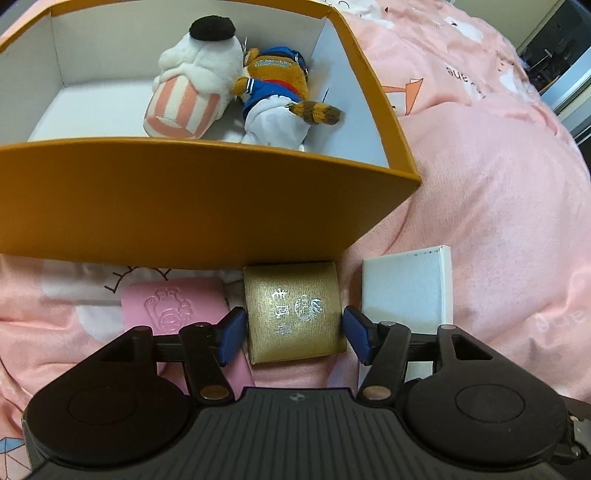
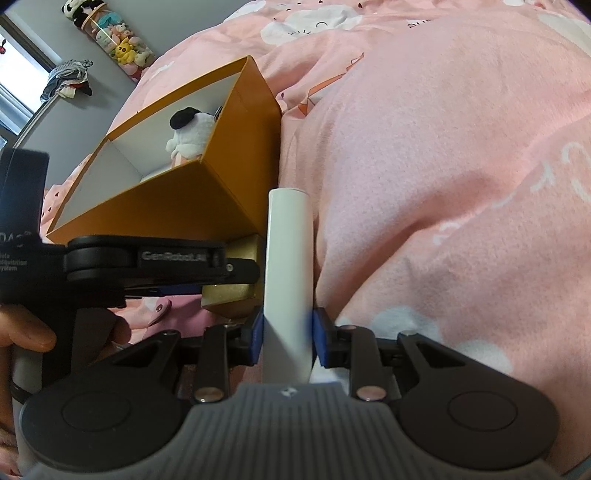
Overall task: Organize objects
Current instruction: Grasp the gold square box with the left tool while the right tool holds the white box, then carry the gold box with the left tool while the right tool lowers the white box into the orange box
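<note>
An orange box (image 1: 177,206) with a white inside holds a white-and-pink striped plush (image 1: 192,88) and a brown plush in blue clothes (image 1: 277,92). In front of it on the pink bedding lie a gold box (image 1: 293,314), a pink case (image 1: 166,306) and a white box (image 1: 408,288). My left gripper (image 1: 293,336) straddles the gold box, its blue pads at both sides, a small gap on the right. My right gripper (image 2: 288,339) is shut on the white box (image 2: 288,266), seen edge-on. The orange box (image 2: 177,210) and gold box (image 2: 236,269) lie to its left.
Pink patterned bedding (image 1: 480,166) covers everything around, rising in a soft mound (image 2: 443,166) on the right. The left gripper's body (image 2: 147,266) and the hand holding it cross the right wrist view's left side. A grey wall with a tube of plush toys (image 2: 110,33) stands far back.
</note>
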Available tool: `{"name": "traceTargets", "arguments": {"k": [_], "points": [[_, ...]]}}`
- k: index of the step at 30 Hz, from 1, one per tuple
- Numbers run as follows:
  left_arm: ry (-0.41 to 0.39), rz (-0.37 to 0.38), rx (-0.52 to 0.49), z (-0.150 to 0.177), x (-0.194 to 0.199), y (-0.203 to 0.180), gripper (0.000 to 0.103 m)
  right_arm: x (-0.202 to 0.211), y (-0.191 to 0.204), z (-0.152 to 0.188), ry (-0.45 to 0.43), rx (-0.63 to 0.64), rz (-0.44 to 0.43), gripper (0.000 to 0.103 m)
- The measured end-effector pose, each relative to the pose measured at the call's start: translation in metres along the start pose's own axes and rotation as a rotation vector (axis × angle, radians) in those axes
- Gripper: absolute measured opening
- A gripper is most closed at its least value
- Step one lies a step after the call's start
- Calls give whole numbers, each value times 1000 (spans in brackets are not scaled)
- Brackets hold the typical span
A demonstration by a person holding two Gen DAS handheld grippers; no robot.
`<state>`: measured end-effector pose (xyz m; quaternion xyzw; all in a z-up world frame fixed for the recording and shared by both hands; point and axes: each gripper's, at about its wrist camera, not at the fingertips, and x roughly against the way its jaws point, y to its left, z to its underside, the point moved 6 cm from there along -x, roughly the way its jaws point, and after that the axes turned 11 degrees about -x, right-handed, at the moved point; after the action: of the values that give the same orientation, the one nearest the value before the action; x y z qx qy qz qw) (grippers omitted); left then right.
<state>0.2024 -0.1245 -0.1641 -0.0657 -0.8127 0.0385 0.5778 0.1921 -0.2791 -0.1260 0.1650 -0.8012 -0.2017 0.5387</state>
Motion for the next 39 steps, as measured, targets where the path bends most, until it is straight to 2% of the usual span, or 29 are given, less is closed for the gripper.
{"name": "traceTargets", "arguments": {"k": [6, 12, 16, 26, 32, 39], "points": [[12, -29, -7, 1, -2, -2, 70, -1, 2, 0, 2, 11, 9, 32], [20, -41, 0, 0, -7, -1, 71, -3, 5, 0, 7, 29, 44, 32], [26, -54, -31, 3, -11, -3, 71, -3, 5, 0, 10, 24, 54, 32], [-23, 43, -93, 18, 29, 6, 68, 6, 12, 0, -1, 23, 69, 29], [-176, 72, -114, 24, 87, 21, 68, 35, 26, -2, -35, -6, 19, 29], [-413, 77, -108, 1, 138, 27, 68, 79, 66, -9, -122, 71, -21, 29]]}}
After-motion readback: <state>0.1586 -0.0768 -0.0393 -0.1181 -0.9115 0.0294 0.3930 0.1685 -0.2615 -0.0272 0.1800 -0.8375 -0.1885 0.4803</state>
